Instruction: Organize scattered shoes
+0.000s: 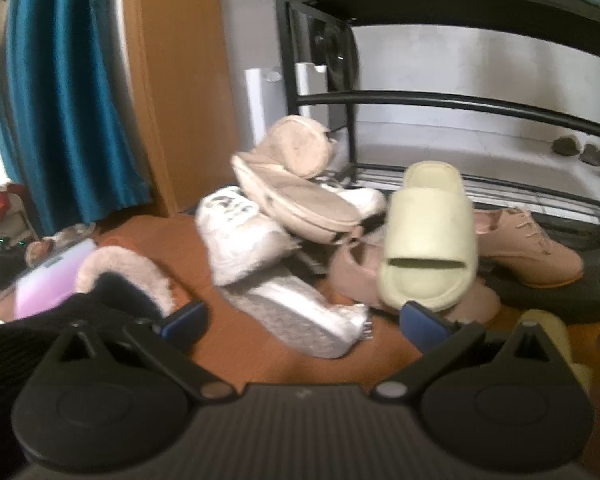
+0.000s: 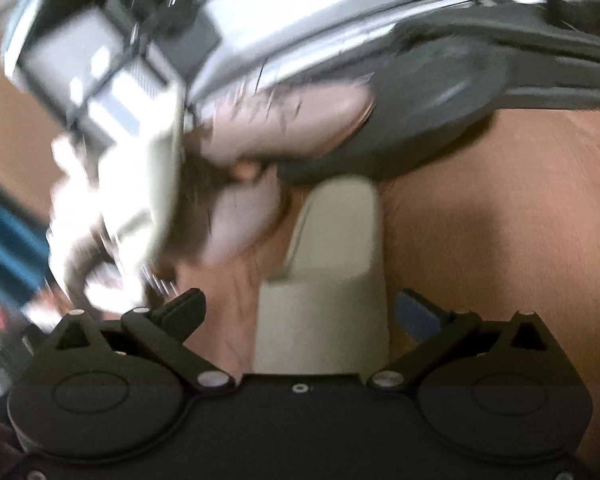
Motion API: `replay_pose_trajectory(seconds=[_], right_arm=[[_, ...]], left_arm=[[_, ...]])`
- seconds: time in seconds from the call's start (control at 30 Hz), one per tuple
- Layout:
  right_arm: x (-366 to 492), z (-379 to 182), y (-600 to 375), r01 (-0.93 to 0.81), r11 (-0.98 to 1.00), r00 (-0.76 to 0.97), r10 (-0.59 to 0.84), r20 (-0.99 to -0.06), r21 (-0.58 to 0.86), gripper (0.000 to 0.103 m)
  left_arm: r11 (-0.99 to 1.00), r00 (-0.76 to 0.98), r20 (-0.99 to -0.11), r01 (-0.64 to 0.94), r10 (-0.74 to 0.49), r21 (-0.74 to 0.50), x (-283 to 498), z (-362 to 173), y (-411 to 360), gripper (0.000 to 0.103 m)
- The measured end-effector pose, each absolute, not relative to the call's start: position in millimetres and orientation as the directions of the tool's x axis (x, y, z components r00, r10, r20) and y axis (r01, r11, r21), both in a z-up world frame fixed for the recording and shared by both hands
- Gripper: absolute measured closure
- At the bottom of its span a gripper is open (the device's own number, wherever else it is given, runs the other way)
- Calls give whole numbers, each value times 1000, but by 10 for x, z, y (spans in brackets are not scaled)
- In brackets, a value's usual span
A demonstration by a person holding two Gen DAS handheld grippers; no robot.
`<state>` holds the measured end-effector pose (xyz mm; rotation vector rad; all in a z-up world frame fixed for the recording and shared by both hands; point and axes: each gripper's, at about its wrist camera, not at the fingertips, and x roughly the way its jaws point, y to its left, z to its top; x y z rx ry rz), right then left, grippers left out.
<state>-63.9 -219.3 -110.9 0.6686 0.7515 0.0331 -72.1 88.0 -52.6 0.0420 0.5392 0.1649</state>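
Note:
In the left wrist view a pile of shoes lies on the brown floor: a pale yellow slide, white sneakers, beige slippers, a pink lace-up shoe and a black fur-lined slipper. My left gripper is open and empty, just in front of the pile. In the blurred right wrist view my right gripper is open, its fingers either side of a second pale slide lying on the floor, not clamped. Pink shoes and a black sandal lie beyond.
A black metal shoe rack with a teal cushion top stands behind the pile, its lower shelf holding a small grey pair. A blue curtain and a wooden panel are at the left. A black sandal lies at the right.

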Motion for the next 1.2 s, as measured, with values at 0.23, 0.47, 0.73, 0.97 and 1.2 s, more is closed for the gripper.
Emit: replay_pose_trajectory(seconds=[0.23,0.47,0.73,0.97,1.2], right_arm=[[-1002,-639,-2709,199,734,876,163,-453,649,0],[-1036,-541,-2826,180,765,895,133,-426,618,0],[-1011,-607,-2902,231,760,866,125,-485,607,0],[-922,-648,-2833,250,773,847,117,-519,582,0],[-864,-693,-2730,240,776,831,148,-537,584,0]], left_arm=[[1000,879,-476,3,-12,-21,-232,-541,534,1],[997,906,-423,38,-7,64,357,-677,223,1],[1000,887,-461,-9,14,14,866,-898,280,1],[990,837,-536,48,-113,-134,1170,-1040,398,1],[995,855,-510,49,-88,-90,1200,-1106,334,1]])
